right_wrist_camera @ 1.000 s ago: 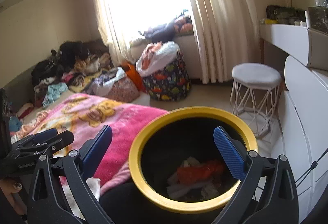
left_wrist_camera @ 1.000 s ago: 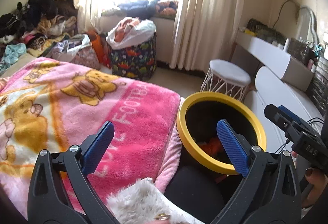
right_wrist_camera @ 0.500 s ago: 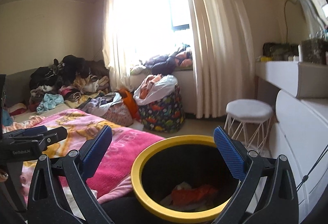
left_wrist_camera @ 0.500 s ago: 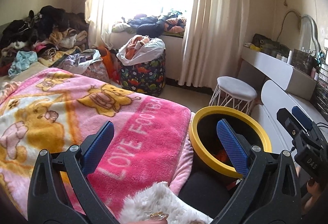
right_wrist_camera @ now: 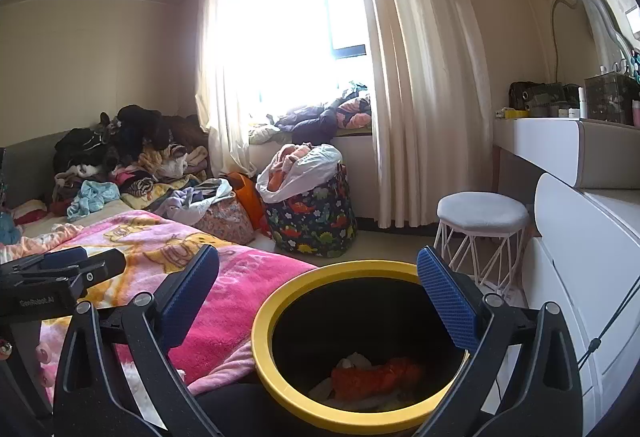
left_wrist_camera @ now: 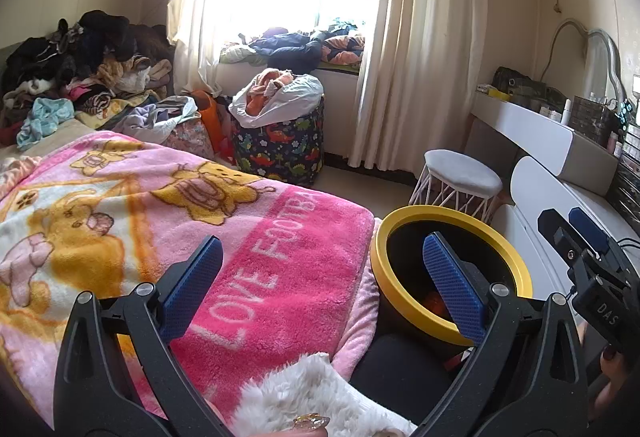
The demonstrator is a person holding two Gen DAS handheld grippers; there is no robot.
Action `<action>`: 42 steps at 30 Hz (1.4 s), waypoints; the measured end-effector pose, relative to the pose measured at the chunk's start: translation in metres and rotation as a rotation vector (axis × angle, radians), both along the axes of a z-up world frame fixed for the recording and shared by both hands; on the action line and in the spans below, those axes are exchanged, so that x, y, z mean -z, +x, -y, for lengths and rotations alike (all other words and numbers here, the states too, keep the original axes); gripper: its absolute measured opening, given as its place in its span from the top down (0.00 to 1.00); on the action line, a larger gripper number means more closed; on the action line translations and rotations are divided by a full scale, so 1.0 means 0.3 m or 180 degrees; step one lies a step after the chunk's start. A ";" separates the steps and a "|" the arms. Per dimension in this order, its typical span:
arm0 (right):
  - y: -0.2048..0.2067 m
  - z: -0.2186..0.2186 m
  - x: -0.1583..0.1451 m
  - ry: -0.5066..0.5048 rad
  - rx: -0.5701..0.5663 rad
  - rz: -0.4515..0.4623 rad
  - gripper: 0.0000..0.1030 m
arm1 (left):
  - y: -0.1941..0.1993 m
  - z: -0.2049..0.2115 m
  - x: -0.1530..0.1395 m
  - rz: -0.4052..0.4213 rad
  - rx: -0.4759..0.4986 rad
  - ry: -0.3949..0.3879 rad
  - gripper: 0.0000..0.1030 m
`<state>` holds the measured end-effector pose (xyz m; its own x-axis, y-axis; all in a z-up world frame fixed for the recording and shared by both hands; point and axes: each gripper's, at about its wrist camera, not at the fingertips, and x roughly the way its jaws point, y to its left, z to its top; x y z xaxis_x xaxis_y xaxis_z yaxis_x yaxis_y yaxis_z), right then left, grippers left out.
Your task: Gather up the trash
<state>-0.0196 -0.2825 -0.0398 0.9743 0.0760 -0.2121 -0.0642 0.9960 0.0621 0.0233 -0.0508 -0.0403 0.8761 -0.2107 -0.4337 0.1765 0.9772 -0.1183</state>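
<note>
A black trash bin with a yellow rim (right_wrist_camera: 264, 353) stands beside the bed, also in the left wrist view (left_wrist_camera: 400, 301). Inside lie an orange-red wrapper (right_wrist_camera: 376, 377) and pale crumpled paper (right_wrist_camera: 356, 361). My right gripper (right_wrist_camera: 318, 297) is open and empty above the bin's mouth. My left gripper (left_wrist_camera: 320, 277) is open and empty over the pink blanket (left_wrist_camera: 280, 277), left of the bin. Each gripper shows at the edge of the other's view.
A white round stool (right_wrist_camera: 482, 215) and a white dresser (right_wrist_camera: 580, 277) stand right of the bin. A dinosaur-print hamper (right_wrist_camera: 312, 225) full of clothes sits below the window. Clothes piles (left_wrist_camera: 80, 77) cover the bed's far end. A white fluffy item (left_wrist_camera: 312, 393) lies near me.
Both grippers have risen and tilted up, so the bin sits lower in both views and more window and ceiling show. Both stay open and empty.
</note>
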 end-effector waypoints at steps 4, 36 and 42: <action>0.004 0.006 0.003 0.0016 0.0024 -0.0013 0.06 | 0.000 -0.001 0.001 -0.0002 -0.0001 0.0002 0.11; 0.009 0.013 0.011 0.0016 0.0051 -0.0050 0.06 | 0.013 -0.003 0.011 -0.0039 -0.0043 0.0042 0.11; 0.010 0.014 0.011 0.0018 0.0053 -0.0047 0.06 | 0.012 -0.002 0.011 -0.0040 -0.0046 0.0046 0.11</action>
<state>-0.0167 -0.2866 -0.0432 0.9722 0.0609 -0.2261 -0.0466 0.9966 0.0685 0.0270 -0.0501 -0.0435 0.8734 -0.1918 -0.4476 0.1610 0.9812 -0.1063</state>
